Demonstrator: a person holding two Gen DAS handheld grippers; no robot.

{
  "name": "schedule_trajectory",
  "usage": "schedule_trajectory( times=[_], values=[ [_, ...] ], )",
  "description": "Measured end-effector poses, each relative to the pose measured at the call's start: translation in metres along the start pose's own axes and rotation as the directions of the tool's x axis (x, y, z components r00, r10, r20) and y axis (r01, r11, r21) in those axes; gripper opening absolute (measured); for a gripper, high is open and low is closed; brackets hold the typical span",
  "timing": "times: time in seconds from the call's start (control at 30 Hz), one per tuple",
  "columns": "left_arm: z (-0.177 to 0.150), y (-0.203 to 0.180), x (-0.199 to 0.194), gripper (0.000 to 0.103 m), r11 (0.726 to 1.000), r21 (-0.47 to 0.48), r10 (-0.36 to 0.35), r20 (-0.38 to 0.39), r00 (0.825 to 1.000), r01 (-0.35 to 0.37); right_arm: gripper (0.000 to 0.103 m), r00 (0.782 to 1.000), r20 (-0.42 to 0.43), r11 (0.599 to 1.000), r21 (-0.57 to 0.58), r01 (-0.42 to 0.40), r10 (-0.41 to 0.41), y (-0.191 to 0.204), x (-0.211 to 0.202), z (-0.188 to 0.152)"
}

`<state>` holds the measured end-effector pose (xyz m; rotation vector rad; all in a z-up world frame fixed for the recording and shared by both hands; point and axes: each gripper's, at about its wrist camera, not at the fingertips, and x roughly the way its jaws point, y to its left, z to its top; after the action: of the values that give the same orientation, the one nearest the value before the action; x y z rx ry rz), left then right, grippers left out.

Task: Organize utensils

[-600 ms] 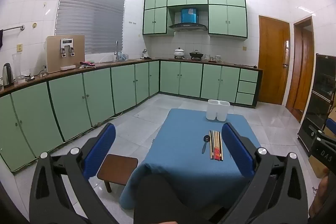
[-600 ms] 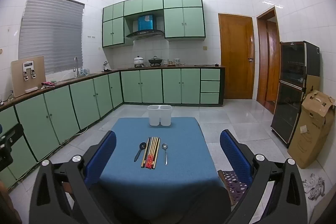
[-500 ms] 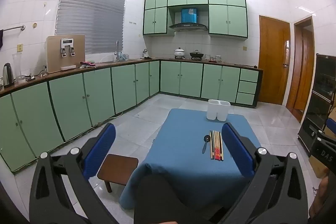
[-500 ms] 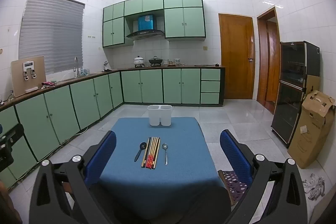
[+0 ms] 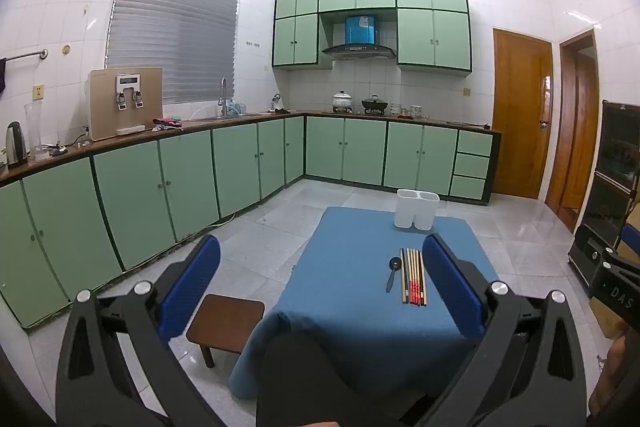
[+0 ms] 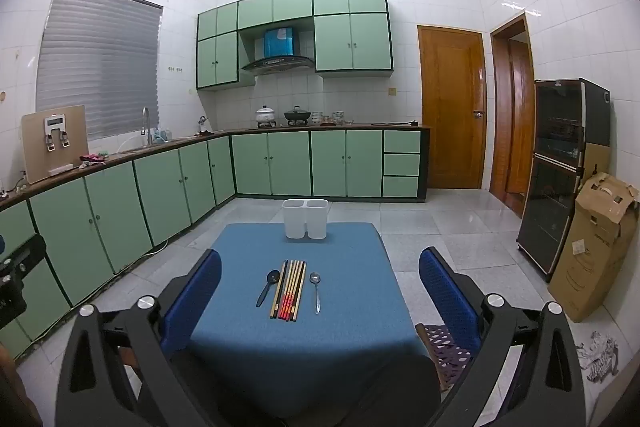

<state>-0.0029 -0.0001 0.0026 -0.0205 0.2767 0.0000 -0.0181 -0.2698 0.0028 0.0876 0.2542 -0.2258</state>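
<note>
Tablecloth (image 6: 340, 331) edges drop to bare floor tiles on all sides. Chopsticks (image 6: 289, 289), black spoon (image 6: 268, 286), metal spoon (image 6: 315, 289) lie mid-frame, well beyond both wide-open, empty grippers: right gripper (image 6: 320, 291), left gripper (image 5: 320, 281). Divided white holder (image 6: 305, 219) stands at far edge.

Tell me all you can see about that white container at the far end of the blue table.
The white container looks like plain, slightly translucent plastic, made of two tall open-topped compartments joined side by side. It stands upright near the far edge of the blue tablecloth, touching only the cloth. Both compartments appear empty, though their bottoms are not clearly visible. It sits well beyond the row of chopsticks and the two spoons, apart from them.
</note>
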Motion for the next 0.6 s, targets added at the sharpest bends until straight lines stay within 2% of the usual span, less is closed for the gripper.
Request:
schedule_trajectory(
  times=[0.6],
  values=[
    [-0.0007,0.003,-0.0003,0.098,1.0,0.004,0.008,0.001,1.0,-0.008,0.097,1.0,-0.001,1.0,0.002,-0.003,0.003,0.0025,0.0049,0.0005]
  ],
)
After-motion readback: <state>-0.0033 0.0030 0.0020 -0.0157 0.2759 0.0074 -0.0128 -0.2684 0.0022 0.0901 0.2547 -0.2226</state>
